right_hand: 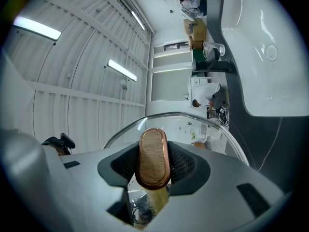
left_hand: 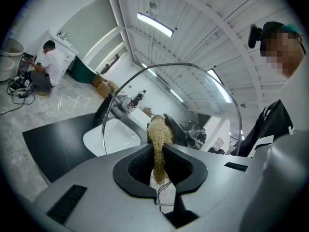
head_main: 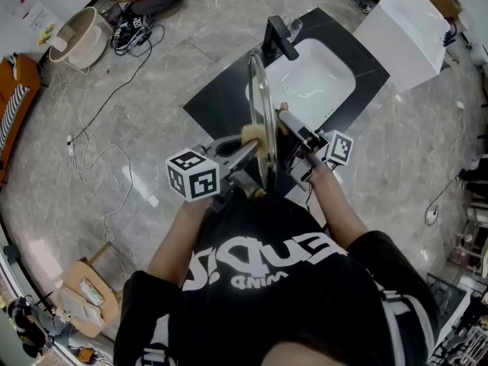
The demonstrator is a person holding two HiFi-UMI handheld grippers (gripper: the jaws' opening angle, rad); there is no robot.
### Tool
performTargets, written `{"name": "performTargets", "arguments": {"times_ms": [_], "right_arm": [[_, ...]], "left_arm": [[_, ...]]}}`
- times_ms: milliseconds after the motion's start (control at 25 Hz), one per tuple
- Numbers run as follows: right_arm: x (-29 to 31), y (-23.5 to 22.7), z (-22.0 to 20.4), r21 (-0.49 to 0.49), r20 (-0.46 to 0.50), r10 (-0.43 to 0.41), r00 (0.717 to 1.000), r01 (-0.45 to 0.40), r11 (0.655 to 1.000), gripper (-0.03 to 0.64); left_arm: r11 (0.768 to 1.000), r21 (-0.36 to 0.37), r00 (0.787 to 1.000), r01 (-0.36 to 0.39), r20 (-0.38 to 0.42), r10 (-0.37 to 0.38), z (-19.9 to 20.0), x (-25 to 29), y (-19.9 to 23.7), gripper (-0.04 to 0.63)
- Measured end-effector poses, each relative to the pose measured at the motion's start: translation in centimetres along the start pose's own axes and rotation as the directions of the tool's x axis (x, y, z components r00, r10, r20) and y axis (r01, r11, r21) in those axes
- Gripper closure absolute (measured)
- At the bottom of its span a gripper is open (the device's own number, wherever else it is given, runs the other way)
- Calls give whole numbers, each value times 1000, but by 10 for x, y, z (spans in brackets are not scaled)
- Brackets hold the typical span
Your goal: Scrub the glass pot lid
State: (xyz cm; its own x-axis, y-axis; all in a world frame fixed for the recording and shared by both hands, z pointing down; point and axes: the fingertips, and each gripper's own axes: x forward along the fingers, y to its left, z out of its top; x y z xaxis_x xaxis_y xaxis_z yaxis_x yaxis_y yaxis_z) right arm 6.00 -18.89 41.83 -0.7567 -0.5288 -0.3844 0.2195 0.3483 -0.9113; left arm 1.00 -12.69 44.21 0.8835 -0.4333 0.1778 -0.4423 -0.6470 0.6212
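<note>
Straw-coloured fibres of a scrubber [head_main: 255, 137] are clenched in the left gripper [head_main: 248, 149]. That gripper is carried on a bare forearm stretched forward from the lower left and points nearly level, with its marker cube [head_main: 194, 175] nearest the camera. The scrubber is laid against the left face of the glass lid [head_main: 260, 105], which is held upright on edge over the near end of the black counter [head_main: 217, 101], just short of the white sink [head_main: 324, 82] and its dark tap [head_main: 279, 38]. On the lid's other side the right gripper [head_main: 285, 119] is clamped on the knob, with the right forearm raised from the lower right.

From the head view the lid is seen only edge-on, as a thin hoop, and the knob is hidden. In the left gripper view the lid [left_hand: 193, 98] is shown as a wide clear dome beyond the jaws, with the scrubber [left_hand: 158, 141] standing up between them. A seated person [left_hand: 46, 64] is seen on the floor at far left. In the right gripper view the knob [right_hand: 153, 157] is revealed as an oval of pale wood rimmed in copper, gripped on both sides. A smear of yellow is visible through the glass beneath it, and the sink [right_hand: 270, 57] is tipped sideways at the right edge.
</note>
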Motion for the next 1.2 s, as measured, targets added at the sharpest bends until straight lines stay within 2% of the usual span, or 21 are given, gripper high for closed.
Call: {"name": "performTargets", "arguments": {"times_ms": [200, 480, 960, 1200], "right_arm": [[-4, -4, 1, 5, 8, -11, 1000, 11, 1000, 443], [-6, -6, -3, 11, -3, -16, 1000, 16, 1000, 443], [-4, -7, -11, 30, -20, 6, 1000, -5, 1000, 443], [-3, -5, -14, 41, -26, 19, 999, -18, 999, 443]], "left_arm": [[999, 19, 999, 37, 19, -37, 13, -3, -19, 546], [998, 19, 994, 60, 85, -62, 42, -6, -27, 546], [999, 2, 992, 50, 117, -50, 63, 0, -13, 546], [999, -38, 990, 37, 138, -31, 68, 4, 1, 546]]}}
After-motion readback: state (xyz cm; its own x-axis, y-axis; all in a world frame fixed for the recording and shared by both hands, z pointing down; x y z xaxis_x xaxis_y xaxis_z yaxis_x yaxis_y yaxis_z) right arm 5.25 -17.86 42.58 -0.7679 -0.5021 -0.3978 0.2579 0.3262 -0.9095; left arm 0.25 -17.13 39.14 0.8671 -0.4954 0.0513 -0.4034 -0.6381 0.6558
